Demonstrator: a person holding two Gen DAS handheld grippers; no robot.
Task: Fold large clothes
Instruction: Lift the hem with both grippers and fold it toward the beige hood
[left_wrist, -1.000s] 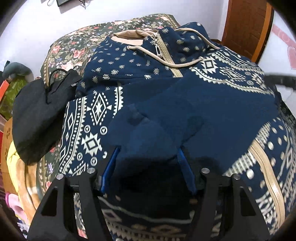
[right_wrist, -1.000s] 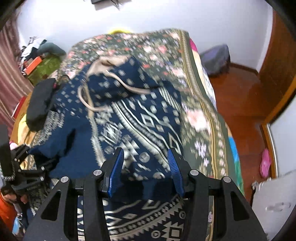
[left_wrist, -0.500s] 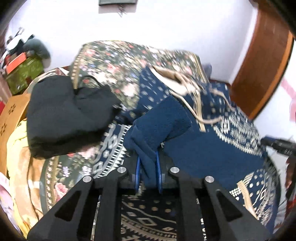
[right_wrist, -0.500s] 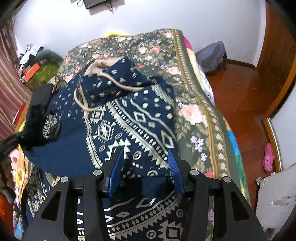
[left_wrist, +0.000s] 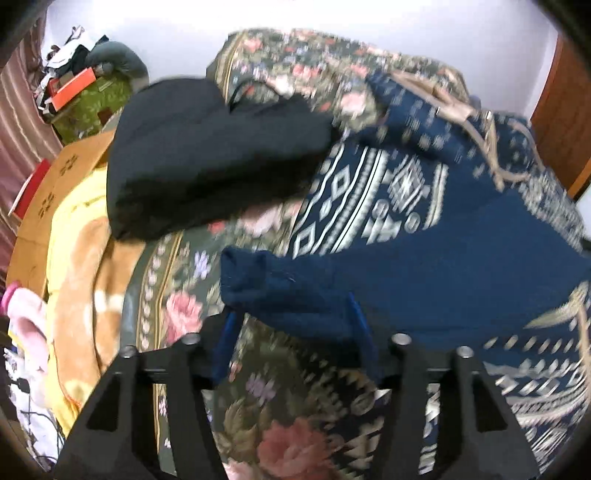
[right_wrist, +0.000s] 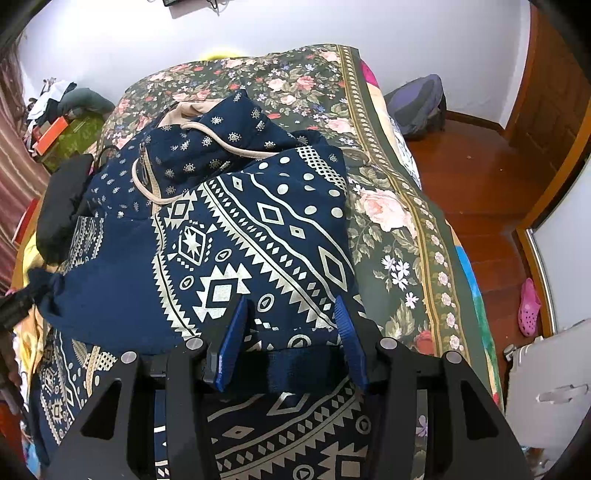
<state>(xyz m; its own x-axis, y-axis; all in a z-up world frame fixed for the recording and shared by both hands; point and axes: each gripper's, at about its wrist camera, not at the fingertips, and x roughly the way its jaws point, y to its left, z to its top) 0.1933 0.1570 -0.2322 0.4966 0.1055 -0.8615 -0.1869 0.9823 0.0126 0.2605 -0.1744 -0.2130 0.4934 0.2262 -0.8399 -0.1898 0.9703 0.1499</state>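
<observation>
Now the navy hoodie (right_wrist: 258, 229) lies beneath both spread claws (right_wrist: 290, 314).

Navy hoodie (right_wrist: 236, 236) with cream geometric print, beige drawstrings and zipper, lies spread on the floral bedspread. Hood toward the wall. One patterned sleeve folded across the chest. Other sleeve's plain navy cuff (left_wrist: 258, 280) hangs out past the body's side.

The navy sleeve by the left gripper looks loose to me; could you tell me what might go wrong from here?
1. The left gripper stands open around the sleeve cuff, so the sleeve may slump off its fold.
2. The black garment lies against the hoodie and could get dragged along.
</observation>
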